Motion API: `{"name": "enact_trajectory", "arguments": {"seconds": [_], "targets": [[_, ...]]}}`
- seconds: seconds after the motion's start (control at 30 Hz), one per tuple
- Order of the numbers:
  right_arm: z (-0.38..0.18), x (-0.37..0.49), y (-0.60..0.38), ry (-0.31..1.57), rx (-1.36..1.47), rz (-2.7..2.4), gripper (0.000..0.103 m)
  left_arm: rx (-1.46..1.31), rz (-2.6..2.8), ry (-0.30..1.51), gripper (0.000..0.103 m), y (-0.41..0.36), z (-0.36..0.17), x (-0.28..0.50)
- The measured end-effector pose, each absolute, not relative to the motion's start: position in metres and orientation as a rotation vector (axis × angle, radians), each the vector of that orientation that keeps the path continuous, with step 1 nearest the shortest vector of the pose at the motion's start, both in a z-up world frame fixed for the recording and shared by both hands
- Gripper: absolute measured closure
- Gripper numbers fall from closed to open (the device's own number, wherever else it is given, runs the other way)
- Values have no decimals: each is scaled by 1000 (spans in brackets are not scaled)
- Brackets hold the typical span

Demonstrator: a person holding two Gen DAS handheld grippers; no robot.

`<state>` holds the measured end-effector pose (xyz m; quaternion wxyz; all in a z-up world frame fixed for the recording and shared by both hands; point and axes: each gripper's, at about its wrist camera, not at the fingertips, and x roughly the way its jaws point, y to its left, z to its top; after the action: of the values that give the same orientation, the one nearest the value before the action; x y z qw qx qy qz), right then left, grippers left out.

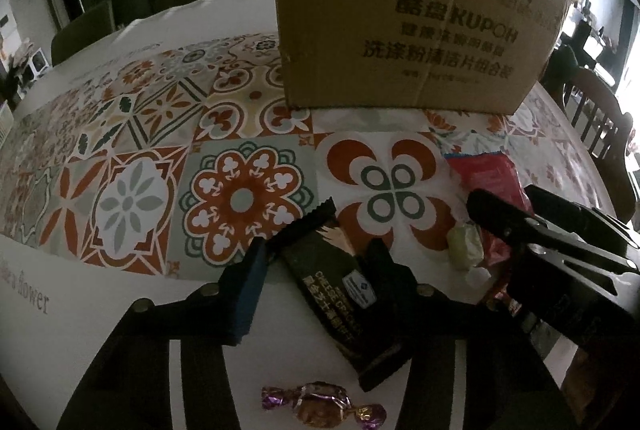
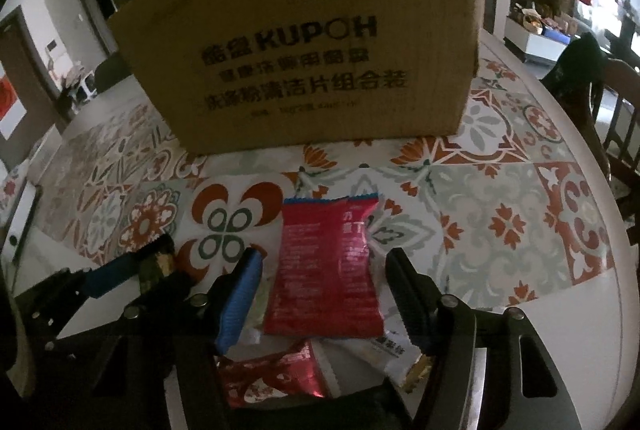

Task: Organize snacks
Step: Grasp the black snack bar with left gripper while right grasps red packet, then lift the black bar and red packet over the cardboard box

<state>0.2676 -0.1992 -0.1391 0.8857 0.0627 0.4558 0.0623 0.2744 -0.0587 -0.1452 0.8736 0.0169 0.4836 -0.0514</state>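
Both pickups are under way: the left gripper is grasping the cheese cracker pack, the right gripper stands released around the red snack packet, and each must next clench, then lift toward the far cardboard box.

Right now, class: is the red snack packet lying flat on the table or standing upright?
Flat. The red packet lies on the tablecloth with its printed face up, between the right gripper's fingers, in front of the box.
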Motion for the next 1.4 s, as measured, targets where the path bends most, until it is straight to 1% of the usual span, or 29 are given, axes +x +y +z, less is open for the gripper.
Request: {"name": "enact_trajectory", "arguments": {"seconds": [0.03,0.07,0.1,0.17,0.2,0.23,0.37,0.57,0.83,1.4], "targets": [[-139,268,-200,947,130,126,41,34,-109,1010,55,-59,-145,275],[-140,268,-200,948,127,124,50,34,-112,1009,56,-58,-144,276],[-141,269,-199,956,116,125,53,33,-115,1009,57,-58,-144,276],[-141,268,-197,946,72,109,56,25,-128,1009,60,-57,-143,278],[-140,268,-197,945,65,110,56,23,-132,1008,65,-57,-142,278],[-140,268,-196,943,62,109,57,22,-138,1008,67,-56,-141,279],[-138,266,-196,932,57,109,61,4,-153,1010,68,-55,-141,282],[-136,264,-194,915,43,108,63,-37,-177,983,69,-48,-140,278],[-123,257,-191,866,44,118,63,-44,-195,921,70,-48,-124,273],[-75,239,-200,753,109,148,63,-42,-239,779,70,-48,-66,258]]}}
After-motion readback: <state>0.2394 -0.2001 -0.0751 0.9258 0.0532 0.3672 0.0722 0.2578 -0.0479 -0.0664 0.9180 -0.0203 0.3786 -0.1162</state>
